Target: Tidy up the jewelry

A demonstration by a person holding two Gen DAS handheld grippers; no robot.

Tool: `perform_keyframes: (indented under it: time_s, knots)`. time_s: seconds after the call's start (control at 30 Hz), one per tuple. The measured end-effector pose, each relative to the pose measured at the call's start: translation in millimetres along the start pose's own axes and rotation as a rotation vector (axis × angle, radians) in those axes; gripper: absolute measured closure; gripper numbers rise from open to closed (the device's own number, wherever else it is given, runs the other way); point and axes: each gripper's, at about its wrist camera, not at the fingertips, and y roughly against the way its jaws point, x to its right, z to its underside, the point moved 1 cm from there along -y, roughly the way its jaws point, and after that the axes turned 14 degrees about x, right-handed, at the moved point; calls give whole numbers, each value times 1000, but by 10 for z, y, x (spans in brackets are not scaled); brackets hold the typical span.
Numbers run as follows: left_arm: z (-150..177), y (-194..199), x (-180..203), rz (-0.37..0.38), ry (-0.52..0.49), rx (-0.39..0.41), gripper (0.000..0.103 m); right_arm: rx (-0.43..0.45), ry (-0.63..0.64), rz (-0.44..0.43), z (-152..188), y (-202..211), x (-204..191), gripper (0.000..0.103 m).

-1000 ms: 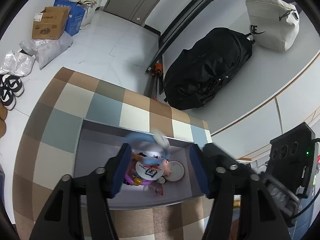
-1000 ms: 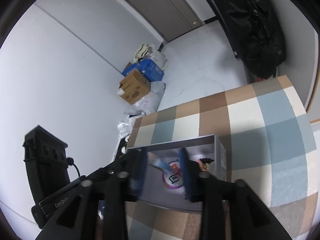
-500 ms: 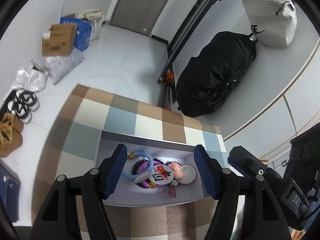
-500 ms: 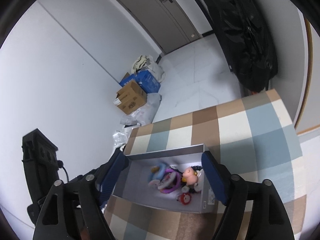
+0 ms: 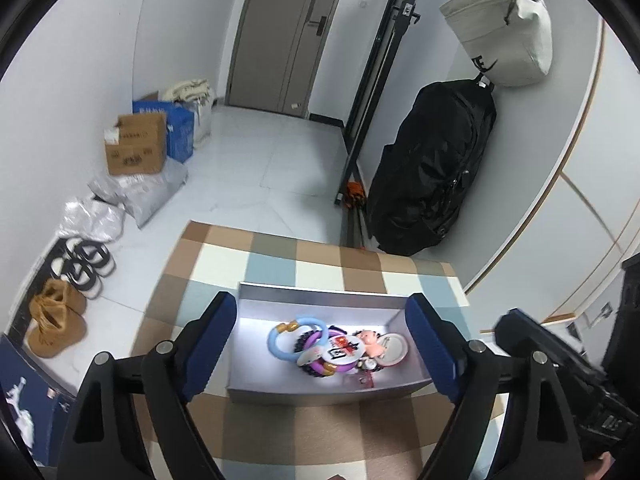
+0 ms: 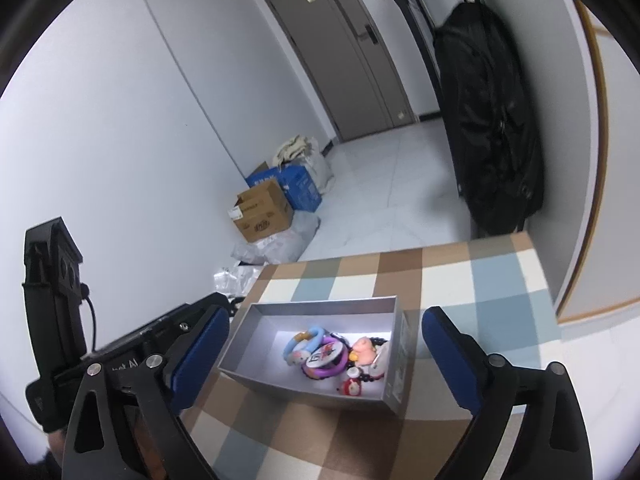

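Observation:
A grey open box (image 5: 316, 394) (image 6: 312, 305) stands on the checked tablecloth (image 5: 276, 266) (image 6: 484, 276). Inside lie a light-blue ring (image 5: 275, 342) (image 6: 291, 347), a purple ring (image 5: 320, 369) (image 6: 320, 373), a round badge (image 5: 340, 353) (image 6: 326, 357), a pink figure (image 5: 370, 339) (image 6: 363, 349) and a small red figure (image 6: 352, 388). My left gripper (image 5: 318, 304) hovers above and in front of the box, its jaws opening, nothing between the pads. My right gripper (image 6: 325, 314) hovers likewise, jaws opening wide and empty.
A black bag (image 5: 432, 168) leans on the right wall under a cream bag (image 5: 500, 36). On the floor to the left are cardboard and blue boxes (image 5: 136, 148), plastic parcels and shoes (image 5: 84, 264). A closed door (image 5: 288, 36) is at the back.
The light-blue ring, blurred and in motion over the box a second ago, now lies in it. Both grippers have lifted and drawn back, and their jaws have spread wider.

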Motion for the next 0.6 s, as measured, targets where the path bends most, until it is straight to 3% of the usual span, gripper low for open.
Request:
perform_keyframes:
  time_s: [0.37, 0.43, 0.6]
  knots:
    - [98, 303, -42, -37, -47, 74, 18, 73, 59, -58, 126, 345, -164, 0]
    - [122, 342, -50, -41, -52, 80, 12, 83, 64, -56, 144, 391, -170, 0]
    - [148, 422, -76, -48, -56, 105, 11, 84, 83, -45, 207, 465, -190, 0]
